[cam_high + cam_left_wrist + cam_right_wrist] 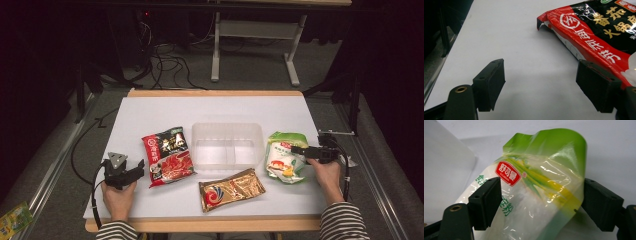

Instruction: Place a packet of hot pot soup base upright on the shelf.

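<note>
A red and black packet (167, 156) lies flat left of a clear plastic tray (227, 125). My left gripper (138, 168) rests on the table by the packet's left edge. In the left gripper view it (540, 85) is open, with bare table between the jaws and the red packet (599, 32) beside the right jaw. A green and white bag (284, 157) lies right of the tray. My right gripper (298, 150) reaches over it from the right. In the right gripper view it (540, 205) is open, its jaws straddling the bag (536, 182).
A gold packet (231, 189) lies near the table's front edge, below the tray. The white tabletop (165, 107) is bare behind the packets. A cable trails off the table's left side, and a table frame stands on the floor beyond.
</note>
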The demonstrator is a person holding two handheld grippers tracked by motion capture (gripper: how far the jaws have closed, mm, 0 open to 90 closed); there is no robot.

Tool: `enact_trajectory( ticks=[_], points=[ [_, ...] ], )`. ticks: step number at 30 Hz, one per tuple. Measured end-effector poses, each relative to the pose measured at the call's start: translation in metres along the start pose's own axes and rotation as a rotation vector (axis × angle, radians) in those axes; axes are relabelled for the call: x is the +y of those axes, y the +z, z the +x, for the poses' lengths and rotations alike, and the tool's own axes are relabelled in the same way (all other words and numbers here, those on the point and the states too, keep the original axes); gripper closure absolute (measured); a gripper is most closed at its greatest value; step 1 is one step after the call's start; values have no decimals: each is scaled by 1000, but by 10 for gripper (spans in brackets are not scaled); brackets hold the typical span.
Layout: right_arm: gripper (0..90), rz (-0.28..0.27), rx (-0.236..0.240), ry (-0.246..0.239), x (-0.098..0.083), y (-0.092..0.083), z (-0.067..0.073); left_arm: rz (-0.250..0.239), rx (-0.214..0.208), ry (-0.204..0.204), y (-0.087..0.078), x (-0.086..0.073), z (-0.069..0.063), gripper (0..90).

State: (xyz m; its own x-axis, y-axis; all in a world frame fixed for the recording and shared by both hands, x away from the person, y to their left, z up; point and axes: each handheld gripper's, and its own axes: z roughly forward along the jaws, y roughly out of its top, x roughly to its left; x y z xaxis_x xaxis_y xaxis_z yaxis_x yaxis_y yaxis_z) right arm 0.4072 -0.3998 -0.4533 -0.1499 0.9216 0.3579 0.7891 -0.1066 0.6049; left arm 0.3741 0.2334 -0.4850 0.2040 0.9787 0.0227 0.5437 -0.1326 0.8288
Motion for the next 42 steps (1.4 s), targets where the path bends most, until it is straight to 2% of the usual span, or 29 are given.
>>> enact_trajectory(
  ticks=[8,11,18,21,24,28,33,36,42],
  points=[
    [225,63,53,-32,3,15,13,-1,-1,-2,0,0,0,237],
    [260,77,69,-43,4,18,16,2,-1,-1,0,0,0,236],
    [467,94,120,-82,4,17,19,0,1,-2,0,0,0,237],
    [561,104,118,-109,5,15,21,0,1,-3,0,0,0,237],
    [703,109,120,-129,6,12,21,1,-1,-4,0,0,0,237],
    [800,120,110,-165,9,9,25,0,0,-4,0,0,0,236],
    [849,120,88,-224,10,6,33,-1,-1,-8,0,0,1,236],
    [858,111,84,-231,9,3,35,0,-4,-10,0,0,1,236],
    [866,61,121,-244,9,-10,40,-2,0,-9,0,0,1,235]
  ],
)
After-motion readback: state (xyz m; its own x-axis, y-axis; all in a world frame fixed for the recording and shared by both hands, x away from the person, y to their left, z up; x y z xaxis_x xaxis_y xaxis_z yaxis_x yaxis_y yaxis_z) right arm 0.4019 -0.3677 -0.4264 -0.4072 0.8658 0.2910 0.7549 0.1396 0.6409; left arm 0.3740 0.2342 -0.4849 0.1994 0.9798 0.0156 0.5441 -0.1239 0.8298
